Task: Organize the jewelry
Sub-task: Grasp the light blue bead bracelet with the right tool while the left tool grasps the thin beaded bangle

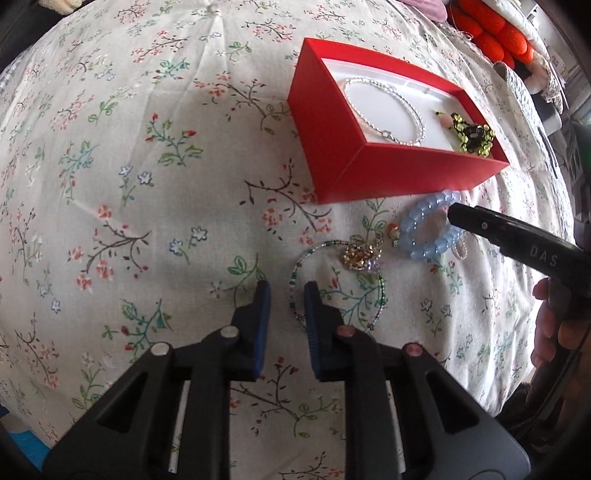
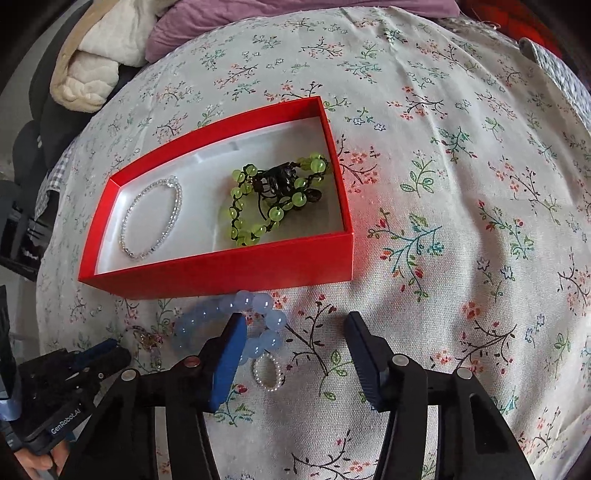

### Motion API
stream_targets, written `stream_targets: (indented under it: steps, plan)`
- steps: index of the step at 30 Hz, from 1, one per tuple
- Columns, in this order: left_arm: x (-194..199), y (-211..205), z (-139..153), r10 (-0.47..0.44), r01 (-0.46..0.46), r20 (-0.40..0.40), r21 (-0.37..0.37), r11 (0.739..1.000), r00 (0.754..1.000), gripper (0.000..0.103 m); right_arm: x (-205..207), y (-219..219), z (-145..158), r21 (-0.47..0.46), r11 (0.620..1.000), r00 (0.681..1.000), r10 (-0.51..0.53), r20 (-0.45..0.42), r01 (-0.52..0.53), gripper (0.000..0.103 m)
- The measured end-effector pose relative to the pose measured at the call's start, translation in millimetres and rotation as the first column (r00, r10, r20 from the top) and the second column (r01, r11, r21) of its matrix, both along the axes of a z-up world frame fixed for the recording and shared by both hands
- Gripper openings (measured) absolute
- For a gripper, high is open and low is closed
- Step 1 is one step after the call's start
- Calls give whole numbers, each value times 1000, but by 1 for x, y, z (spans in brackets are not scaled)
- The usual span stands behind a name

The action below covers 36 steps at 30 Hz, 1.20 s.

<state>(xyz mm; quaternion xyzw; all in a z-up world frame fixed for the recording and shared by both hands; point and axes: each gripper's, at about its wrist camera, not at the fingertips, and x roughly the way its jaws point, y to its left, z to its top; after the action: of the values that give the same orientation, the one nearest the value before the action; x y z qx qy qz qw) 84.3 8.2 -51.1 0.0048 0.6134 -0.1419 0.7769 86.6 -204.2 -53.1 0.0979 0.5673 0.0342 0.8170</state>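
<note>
Surface: floral cloth (image 2: 461, 184)
Far edge: cream quilted blanket (image 2: 99, 59), purple fabric (image 2: 229, 22), orange knitted item (image 1: 491, 29)
</note>
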Motion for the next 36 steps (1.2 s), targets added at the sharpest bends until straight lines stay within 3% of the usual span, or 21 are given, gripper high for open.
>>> stream_targets:
  steps: [5,8,9,12,19,36]
  plan:
    - [2,-18,-2,-25,24,19,44,999,999,11,-2,17,-1,-114,992,998,52,26,-49,44]
    - [3,-21,-2,-31,30,25,54,998,999,6,-3,25,0,-141,987,996,86,37,-80,28]
    - [3,-22,-2,-31,30,26,51,998,999,5,-4,27,1,-141,986,994,99,39,-92,19]
    - [2,-21,1,-23,22,35,30,999,999,5,-4,31,1,-149,982,992,121,41,-114,11]
    - [2,-13,16,-26,29,76,-36,999,997,4,-6,28,7,-113,987,991,119,64,-111,11]
    - [-16,-5,51,-48,64,142,-107,992,989,3,-22,35,39,-71,985,976,163,144,-155,11]
